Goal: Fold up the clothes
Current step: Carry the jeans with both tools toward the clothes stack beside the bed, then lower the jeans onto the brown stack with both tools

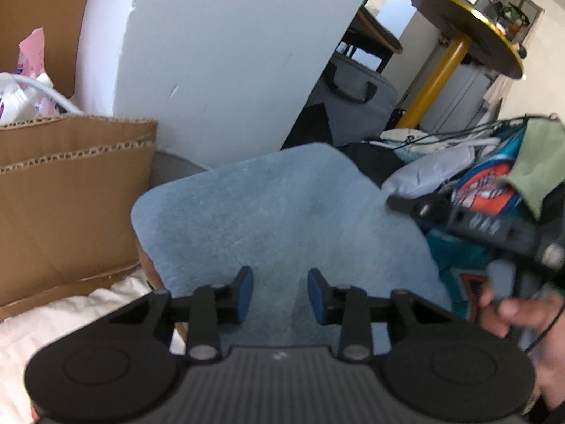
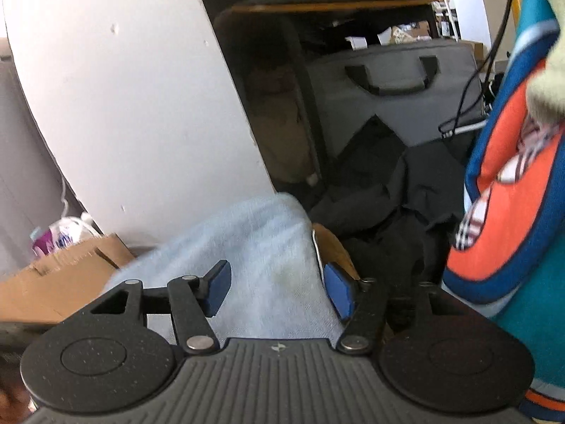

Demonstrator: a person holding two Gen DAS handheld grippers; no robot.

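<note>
A folded light blue cloth (image 1: 282, 205) with rounded corners lies in front of me, over something brown. My left gripper (image 1: 280, 295) hovers over its near edge, blue pads apart, with only the cloth's surface showing in the gap. In the right wrist view the same blue cloth (image 2: 261, 240) runs under my right gripper (image 2: 277, 288), whose jaws stand wide with nothing pinched. A person's hand (image 1: 512, 314) holds the right gripper at the cloth's right side. A teal and orange jersey (image 2: 512, 194) is heaped to the right.
A cardboard box (image 1: 70, 183) stands at the left, on a white sheet (image 1: 70, 318). A white panel (image 1: 229, 53) rises behind the cloth. Black clothing (image 2: 381, 219), a grey bag (image 2: 395, 81), a green cloth (image 1: 540, 162) and cables crowd the right.
</note>
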